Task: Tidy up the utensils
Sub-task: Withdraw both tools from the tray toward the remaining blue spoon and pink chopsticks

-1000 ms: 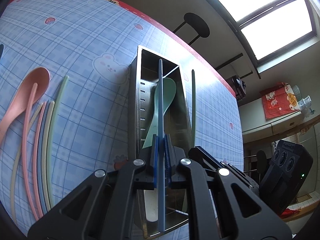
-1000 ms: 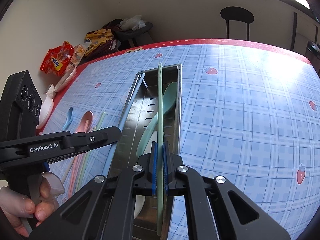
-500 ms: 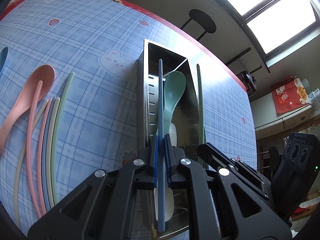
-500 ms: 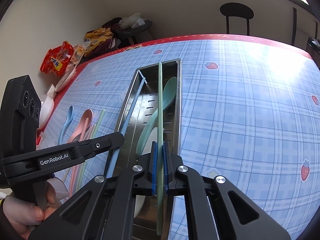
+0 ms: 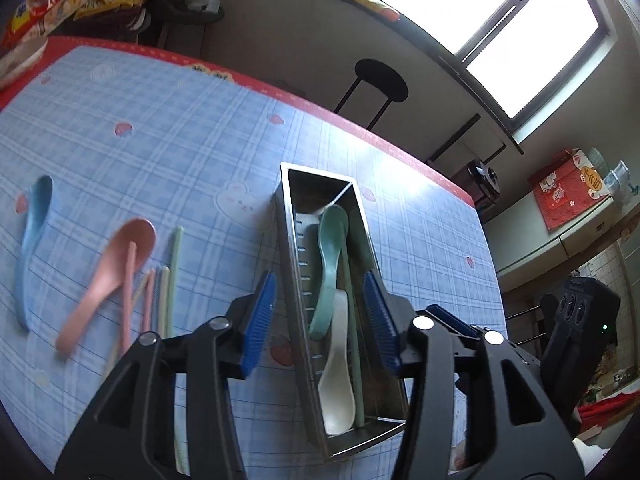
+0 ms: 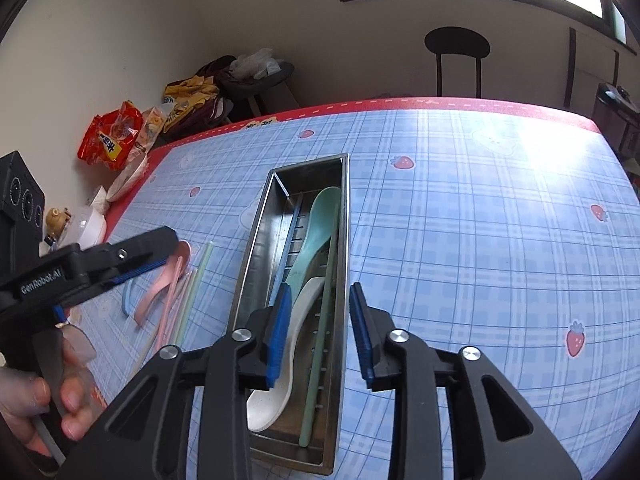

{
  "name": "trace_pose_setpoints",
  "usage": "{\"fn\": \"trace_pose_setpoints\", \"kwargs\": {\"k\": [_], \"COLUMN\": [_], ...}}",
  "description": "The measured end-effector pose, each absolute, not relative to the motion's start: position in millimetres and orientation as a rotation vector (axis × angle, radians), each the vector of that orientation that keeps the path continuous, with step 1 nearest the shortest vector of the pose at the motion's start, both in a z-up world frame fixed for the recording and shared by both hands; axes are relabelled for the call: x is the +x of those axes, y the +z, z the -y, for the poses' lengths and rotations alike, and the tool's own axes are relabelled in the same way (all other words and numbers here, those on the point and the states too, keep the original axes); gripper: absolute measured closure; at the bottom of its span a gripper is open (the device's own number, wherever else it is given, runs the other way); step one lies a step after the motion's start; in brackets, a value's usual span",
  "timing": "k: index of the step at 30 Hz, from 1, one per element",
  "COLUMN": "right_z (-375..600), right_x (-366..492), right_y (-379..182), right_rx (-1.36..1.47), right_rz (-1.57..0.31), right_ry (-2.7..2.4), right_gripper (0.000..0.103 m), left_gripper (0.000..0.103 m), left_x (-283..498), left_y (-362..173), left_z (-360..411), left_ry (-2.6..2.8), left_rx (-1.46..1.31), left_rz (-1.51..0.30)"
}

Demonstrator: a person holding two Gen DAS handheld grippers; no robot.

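Observation:
A steel utensil tray (image 5: pixel 289 248) (image 6: pixel 256 240) lies on the checked tablecloth. In it are a green spoon (image 5: pixel 330 264) (image 6: pixel 316 232), a white spoon (image 5: pixel 338 376) (image 6: pixel 280 368), a green chopstick (image 5: pixel 354 320) (image 6: pixel 320 344) and a blue chopstick (image 6: pixel 289 240). My left gripper (image 5: pixel 320 320) is open and empty above the tray's near half. My right gripper (image 6: pixel 318 332) is open and empty above the tray too. Left of the tray lie a pink spoon (image 5: pixel 108 276) (image 6: pixel 160 284), a blue spoon (image 5: pixel 32 240) and several pastel chopsticks (image 5: pixel 168 280) (image 6: pixel 192 288).
The other gripper body shows at the right in the left wrist view (image 5: pixel 576 344) and, held by a hand, at the left in the right wrist view (image 6: pixel 80 268). Snack bags (image 6: pixel 112 140) and bowls (image 6: pixel 128 176) sit past the table's red edge. A black stool (image 6: pixel 456 52) stands behind.
Both grippers have opened and let go of their chopsticks, the blue one from the left, the green one from the right. Both chopsticks now lie in the tray. Both grippers have risen.

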State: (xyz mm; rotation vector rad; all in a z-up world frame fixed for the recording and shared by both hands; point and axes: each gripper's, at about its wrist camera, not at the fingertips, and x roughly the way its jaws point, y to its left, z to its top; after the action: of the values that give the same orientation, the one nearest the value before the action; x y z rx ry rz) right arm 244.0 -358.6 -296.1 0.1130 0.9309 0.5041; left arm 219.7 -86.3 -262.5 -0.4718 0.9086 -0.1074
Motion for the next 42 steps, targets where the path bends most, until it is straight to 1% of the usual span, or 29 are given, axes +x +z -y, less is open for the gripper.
{"fn": "trace_pose_setpoints", "kwargs": {"k": [1,2,3,4,5,6,7,8,9,10,11,21,27,36,39,42], "right_z": [360,361,362,361,361,358,356,353,349,344,340,277,230,171,154,143], "right_x": [240,235,230,225,220,215,210,205,201,197,193,166,154,154,160,162], "right_y": [-293,-290,-287,-284,-282,-280,-278,-276,-275,-274,-272,-272,-280,-293,-304,-311], "right_rx": [0.109,0.109,0.109,0.108,0.106,0.101,0.095,0.089,0.082,0.076,0.07,-0.026,-0.093,-0.159,-0.212,-0.197], "right_rz": [-0.922,-0.914,-0.907,-0.899,-0.892,-0.886,-0.881,-0.879,-0.881,-0.881,-0.878,-0.903,-0.946,-0.985,-1.031,-1.047], "right_ry": [0.501,0.5,0.499,0.497,0.496,0.497,0.497,0.5,0.505,0.507,0.507,0.475,0.463,0.471,0.464,0.529], "right_gripper": [0.062,0.055,0.048,0.044,0.038,0.031,0.028,0.021,0.013,0.009,0.006,0.006,0.006,0.006,0.006,0.006], "left_gripper": [0.04,0.031,0.023,0.02,0.016,0.015,0.013,0.008,0.008,0.008,0.006,0.006,0.006,0.006,0.006,0.006], "left_x": [216,212,208,204,199,195,191,187,182,177,173,136,121,124,132,139], "left_y": [-256,-251,-247,-244,-242,-240,-239,-240,-240,-241,-241,-247,-260,-288,-294,-300], "left_z": [82,76,70,65,59,52,46,40,33,27,23,-21,-63,-122,-129,-131], "left_ry": [-0.107,-0.106,-0.103,-0.102,-0.099,-0.096,-0.092,-0.088,-0.085,-0.088,-0.092,-0.069,-0.057,-0.01,-0.011,-0.033], "left_rx": [-0.448,-0.422,-0.398,-0.378,-0.36,-0.345,-0.332,-0.327,-0.326,-0.323,-0.313,-0.165,-0.163,-0.164,-0.144,-0.133], "left_rz": [-0.897,-0.89,-0.885,-0.883,-0.88,-0.883,-0.89,-0.892,-0.896,-0.901,-0.906,-0.932,-0.966,-1.056,-1.076,-1.083]}}
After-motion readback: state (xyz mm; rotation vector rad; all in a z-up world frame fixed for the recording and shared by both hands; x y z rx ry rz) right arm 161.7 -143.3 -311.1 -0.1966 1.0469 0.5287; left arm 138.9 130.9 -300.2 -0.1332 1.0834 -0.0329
